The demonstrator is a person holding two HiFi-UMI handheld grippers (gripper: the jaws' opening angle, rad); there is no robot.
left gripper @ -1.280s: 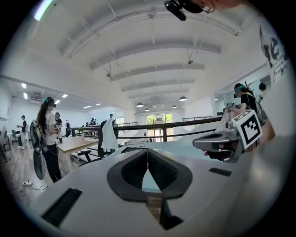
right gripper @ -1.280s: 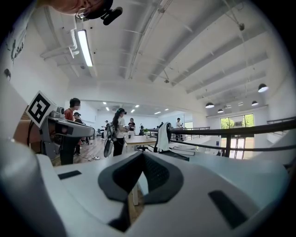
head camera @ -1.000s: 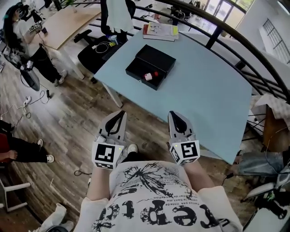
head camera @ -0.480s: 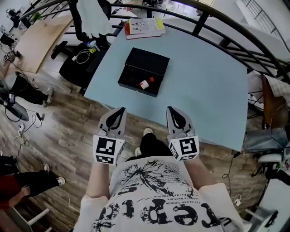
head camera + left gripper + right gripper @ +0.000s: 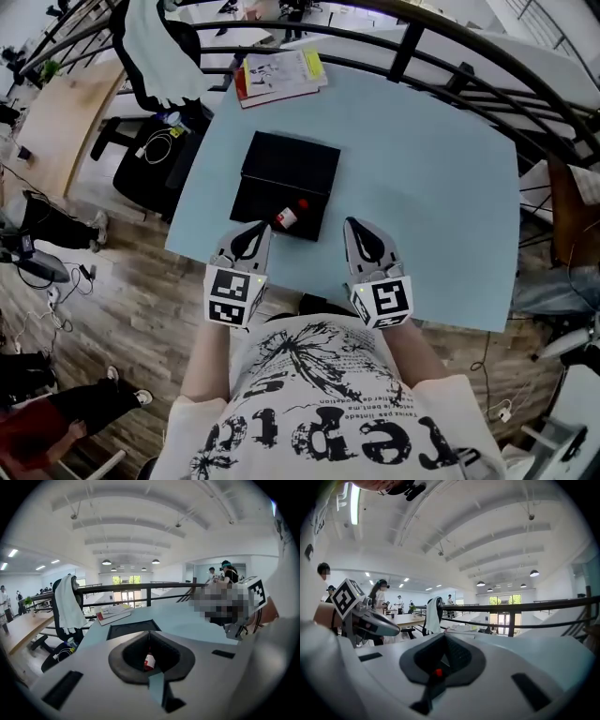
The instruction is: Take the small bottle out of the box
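Observation:
An open black box (image 5: 286, 169) lies on the light blue table (image 5: 422, 187), with its lid part farther from me. A small white bottle with a red cap (image 5: 288, 217) rests on its side in the box's near part. My left gripper (image 5: 250, 236) is shut and empty, its tip just near-left of the bottle. Through the left gripper view's closed jaws (image 5: 150, 633) the bottle (image 5: 149, 661) shows straight ahead. My right gripper (image 5: 360, 234) is also shut and empty, to the right of the box. In its own view (image 5: 444, 638) only the red cap (image 5: 438, 672) is visible.
A stack of books (image 5: 279, 75) lies at the table's far left corner. An office chair draped with a white garment (image 5: 155, 47) stands left of the table. A dark railing (image 5: 441, 37) runs behind it. People stand in the distance on the wooden floor (image 5: 112, 309).
Both grippers, still shut, have come forward from over the floor to the table's near edge, close to the box. The box and bottle have stayed in place.

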